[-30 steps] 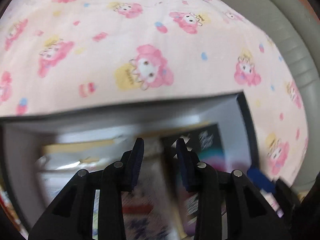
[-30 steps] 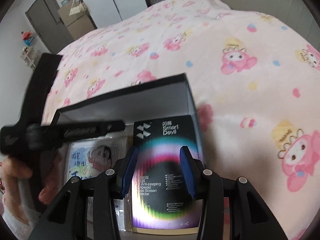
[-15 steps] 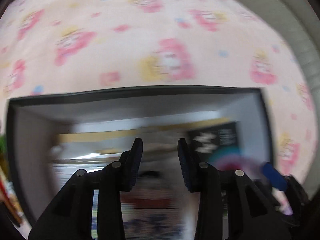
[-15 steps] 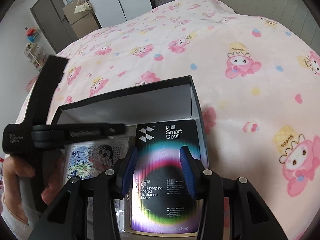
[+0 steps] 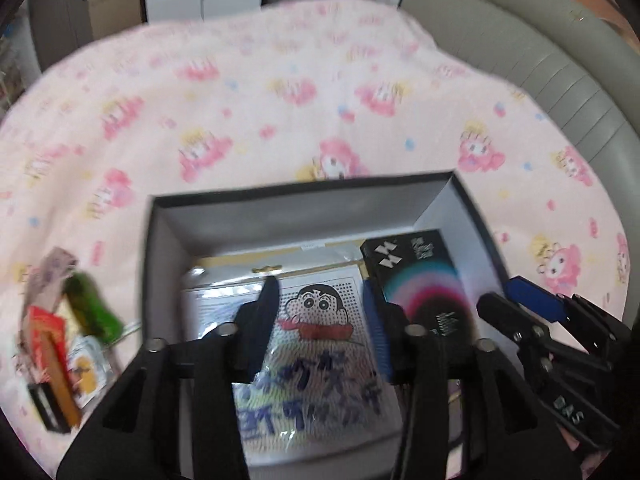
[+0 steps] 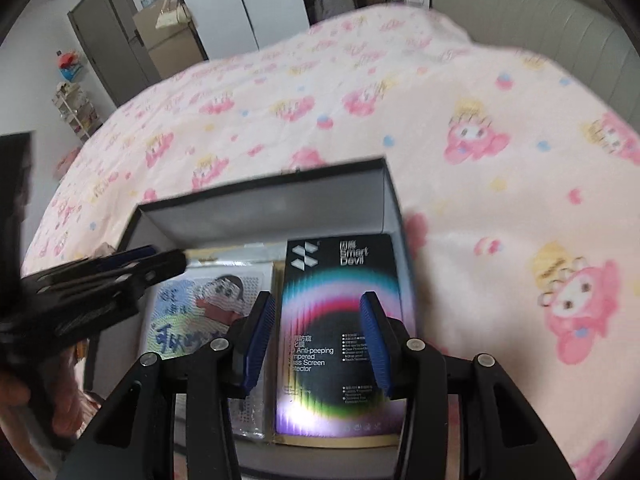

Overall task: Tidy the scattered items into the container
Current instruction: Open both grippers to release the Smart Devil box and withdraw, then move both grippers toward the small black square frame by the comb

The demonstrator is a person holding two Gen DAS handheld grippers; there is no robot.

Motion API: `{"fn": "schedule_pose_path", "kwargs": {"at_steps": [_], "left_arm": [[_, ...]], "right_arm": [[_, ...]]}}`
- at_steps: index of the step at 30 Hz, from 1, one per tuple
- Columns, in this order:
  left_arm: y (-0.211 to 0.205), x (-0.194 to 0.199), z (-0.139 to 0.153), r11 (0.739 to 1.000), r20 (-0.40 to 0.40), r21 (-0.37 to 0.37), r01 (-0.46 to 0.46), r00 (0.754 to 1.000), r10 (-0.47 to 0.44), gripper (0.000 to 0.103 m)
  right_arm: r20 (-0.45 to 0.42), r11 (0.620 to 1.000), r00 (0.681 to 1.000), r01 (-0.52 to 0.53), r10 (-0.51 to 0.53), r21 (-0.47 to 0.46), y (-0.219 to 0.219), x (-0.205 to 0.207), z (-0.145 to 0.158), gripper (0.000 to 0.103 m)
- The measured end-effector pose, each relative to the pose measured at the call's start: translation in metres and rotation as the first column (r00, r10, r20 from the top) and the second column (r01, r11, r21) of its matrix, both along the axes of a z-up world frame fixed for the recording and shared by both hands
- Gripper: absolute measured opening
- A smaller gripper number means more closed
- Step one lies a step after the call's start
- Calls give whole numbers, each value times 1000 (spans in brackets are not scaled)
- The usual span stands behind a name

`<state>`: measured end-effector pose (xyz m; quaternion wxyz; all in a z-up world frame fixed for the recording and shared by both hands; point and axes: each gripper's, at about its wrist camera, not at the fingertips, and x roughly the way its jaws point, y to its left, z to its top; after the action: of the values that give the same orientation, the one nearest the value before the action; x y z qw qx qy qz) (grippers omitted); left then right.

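Observation:
A dark open box (image 5: 304,216) (image 6: 264,204) sits on the pink bed cover. Inside lie a cartoon bead kit in a clear bag (image 5: 320,320) (image 6: 204,304) and a black Smart Devil screen protector box (image 5: 420,276) (image 6: 340,320). My left gripper (image 5: 320,320) is open and empty above the kit. My right gripper (image 6: 316,332) is open and empty above the screen protector box; it also shows in the left wrist view (image 5: 528,300). Several scattered items lie left of the box: a green object (image 5: 90,308), a red packet (image 5: 48,344), a small yellow-printed pouch (image 5: 86,368).
The pink cartoon bed cover (image 6: 480,140) spreads all around. A grey padded headboard (image 5: 560,60) curves along the right. A grey door (image 6: 108,52) and cardboard boxes (image 6: 172,40) stand in the far room. The left gripper's handle and the hand holding it (image 6: 60,320) show at the left.
The left gripper has pulled back and up, so the whole box and the scattered items at the left now show. The right gripper has risen slightly; both stay open.

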<state>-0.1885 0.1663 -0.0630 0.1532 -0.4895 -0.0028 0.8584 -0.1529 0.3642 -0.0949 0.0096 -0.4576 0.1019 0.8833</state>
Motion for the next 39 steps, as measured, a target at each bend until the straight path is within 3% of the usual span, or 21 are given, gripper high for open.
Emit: {"fn": "schedule_pose_path", "kwargs": {"at_steps": [4, 11, 21, 28, 35, 39], "left_arm": [[5, 19, 20, 999, -103, -26, -24, 994, 21, 55], [-16, 76, 60, 998, -187, -47, -31, 982, 22, 55], [-45, 135, 80, 999, -227, -40, -31, 974, 22, 55], [-71, 148, 85, 995, -248, -35, -92, 966, 80, 55], [-100, 148, 80, 981, -242, -54, -185, 956, 167, 48], [-125, 154, 80, 979, -238, -45, -197, 954, 181, 48]], "right_arm": [[-54, 999, 998, 22, -23, -23, -8, 19, 27, 43], [-118, 999, 992, 36, -39, -24, -37, 69, 63, 48], [-207, 1000, 978, -7, 11, 20, -86, 122, 100, 55], [-246, 998, 968, -32, 46, 60, -119, 131, 111, 55], [-241, 991, 965, -76, 100, 106, -162, 126, 111, 55], [-234, 987, 960, -141, 157, 84, -181, 123, 110, 55]]}}
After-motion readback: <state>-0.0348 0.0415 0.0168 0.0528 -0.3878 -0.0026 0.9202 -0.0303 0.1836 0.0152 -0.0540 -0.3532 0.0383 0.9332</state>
